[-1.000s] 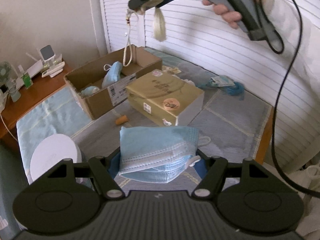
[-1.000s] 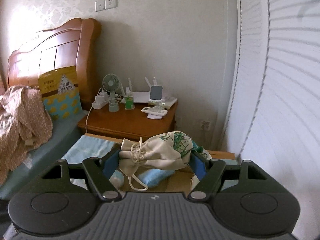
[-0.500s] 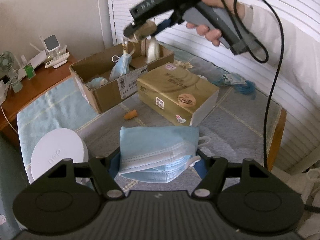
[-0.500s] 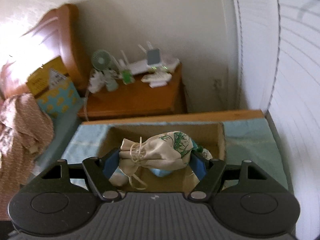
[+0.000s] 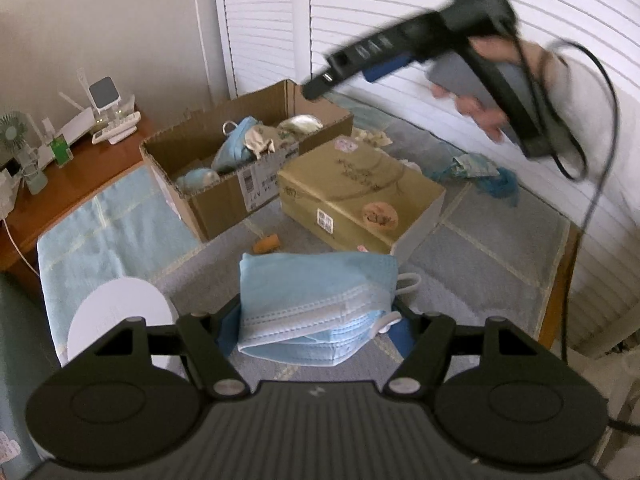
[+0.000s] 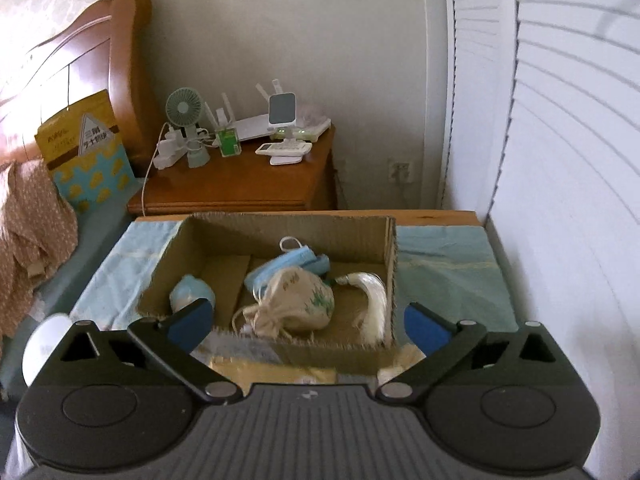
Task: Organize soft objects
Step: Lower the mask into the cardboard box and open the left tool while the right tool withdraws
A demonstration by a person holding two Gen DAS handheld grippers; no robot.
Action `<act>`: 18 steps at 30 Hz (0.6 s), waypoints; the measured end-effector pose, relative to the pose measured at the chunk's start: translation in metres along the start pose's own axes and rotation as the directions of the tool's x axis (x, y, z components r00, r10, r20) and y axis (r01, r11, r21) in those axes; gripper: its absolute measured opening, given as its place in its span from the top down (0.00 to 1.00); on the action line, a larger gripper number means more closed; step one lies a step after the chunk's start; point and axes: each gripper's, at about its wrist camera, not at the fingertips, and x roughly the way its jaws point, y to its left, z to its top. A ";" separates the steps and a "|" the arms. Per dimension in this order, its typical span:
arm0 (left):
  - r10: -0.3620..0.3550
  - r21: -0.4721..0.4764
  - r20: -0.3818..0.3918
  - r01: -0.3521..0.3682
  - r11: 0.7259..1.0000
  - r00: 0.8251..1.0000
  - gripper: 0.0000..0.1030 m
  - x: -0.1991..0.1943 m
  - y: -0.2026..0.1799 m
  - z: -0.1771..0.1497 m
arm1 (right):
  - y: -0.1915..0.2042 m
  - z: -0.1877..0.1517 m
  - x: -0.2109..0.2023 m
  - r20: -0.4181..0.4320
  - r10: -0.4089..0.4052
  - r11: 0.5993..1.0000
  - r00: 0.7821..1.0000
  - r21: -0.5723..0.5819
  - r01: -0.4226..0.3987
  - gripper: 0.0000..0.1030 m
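Note:
My left gripper (image 5: 316, 320) is shut on a folded stack of blue face masks (image 5: 316, 300), held above the grey mat. My right gripper (image 6: 306, 322) is open and empty above the near wall of the open cardboard box (image 6: 280, 226). It also shows in the left wrist view (image 5: 320, 78) above that box (image 5: 224, 196). A cream drawstring pouch (image 6: 296, 300) with a white tassel (image 6: 374, 300) lies in the box beside a blue mask (image 6: 288, 264) and a pale blue bundle (image 6: 190, 292).
A gold carton (image 5: 360, 196) stands right of the cardboard box. Crumpled blue masks (image 5: 480, 172) lie by the shutter doors. A small orange piece (image 5: 267, 243) lies on the mat. A white round lid (image 5: 120, 320) sits at left. A nightstand (image 6: 240, 184) holds a fan and router.
My right gripper has opened and let go of the drawstring pouch, which now lies in the cardboard box. The right gripper has pulled back and up. My left gripper still holds the masks.

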 end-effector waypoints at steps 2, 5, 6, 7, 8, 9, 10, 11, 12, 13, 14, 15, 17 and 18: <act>0.008 0.001 0.001 -0.008 1.000 1.000 0.31 0.000 0.001 0.006 | 0.003 -0.009 -0.008 0.009 -0.012 1.000 1.000 -0.015 0.012 0.00; 0.025 0.005 0.006 -0.025 1.000 1.000 0.31 0.000 0.004 0.018 | 0.011 -0.025 -0.024 0.034 -0.040 0.998 0.999 -0.050 0.042 0.00; 0.029 0.007 0.008 -0.029 1.000 1.000 0.31 0.000 0.006 0.022 | 0.013 -0.030 -0.029 0.039 -0.055 0.997 0.998 -0.059 0.057 0.00; 0.035 0.009 0.012 -0.035 0.999 0.999 0.31 0.000 0.009 0.027 | 0.015 -0.036 -0.034 0.045 -0.067 0.995 0.997 -0.068 0.070 0.00; 0.045 0.009 0.016 -0.045 0.999 0.999 0.31 0.000 0.011 0.033 | 0.018 -0.042 -0.039 0.051 -0.078 0.993 0.996 -0.079 0.082 0.00; 0.054 0.010 0.021 -0.054 0.998 0.998 0.31 0.000 0.013 0.038 | 0.020 -0.047 -0.043 0.056 -0.092 0.991 0.994 -0.088 0.097 0.00; 0.061 0.010 0.029 -0.061 0.998 0.998 0.31 0.000 0.016 0.044 | 0.021 -0.054 -0.048 0.065 -0.110 0.989 0.992 -0.096 0.116 0.00; 0.066 0.009 0.037 -0.066 0.998 0.997 0.31 0.001 0.019 0.050 | 0.023 -0.060 -0.052 0.069 -0.118 0.987 0.991 -0.102 0.124 0.00; 0.070 0.007 0.044 -0.070 0.998 0.997 0.31 0.002 0.023 0.056 | 0.024 -0.065 -0.055 0.070 -0.120 0.986 0.990 -0.108 0.128 0.00; 0.077 0.005 0.051 -0.077 0.997 0.996 0.31 0.003 0.026 0.064 | 0.026 -0.072 -0.059 0.072 -0.123 0.985 0.990 -0.112 0.131 0.00; 0.084 0.008 0.057 -0.085 0.996 0.995 0.31 0.005 0.030 0.070 | 0.026 -0.077 -0.063 0.074 -0.124 0.985 0.989 -0.113 0.132 0.00; 0.094 0.011 0.061 -0.095 0.995 0.994 0.31 0.008 0.033 0.078 | 0.027 -0.082 -0.066 0.075 -0.126 0.984 0.989 -0.114 0.134 0.00; 0.109 0.015 0.066 -0.110 0.994 0.992 0.31 0.015 0.042 0.092 | 0.029 -0.090 -0.073 0.079 -0.122 0.984 0.989 -0.117 0.131 0.00; 0.115 0.014 0.067 -0.116 0.993 0.991 0.31 0.020 0.046 0.098 | 0.029 -0.093 -0.075 0.077 -0.120 0.984 0.990 -0.120 0.129 0.00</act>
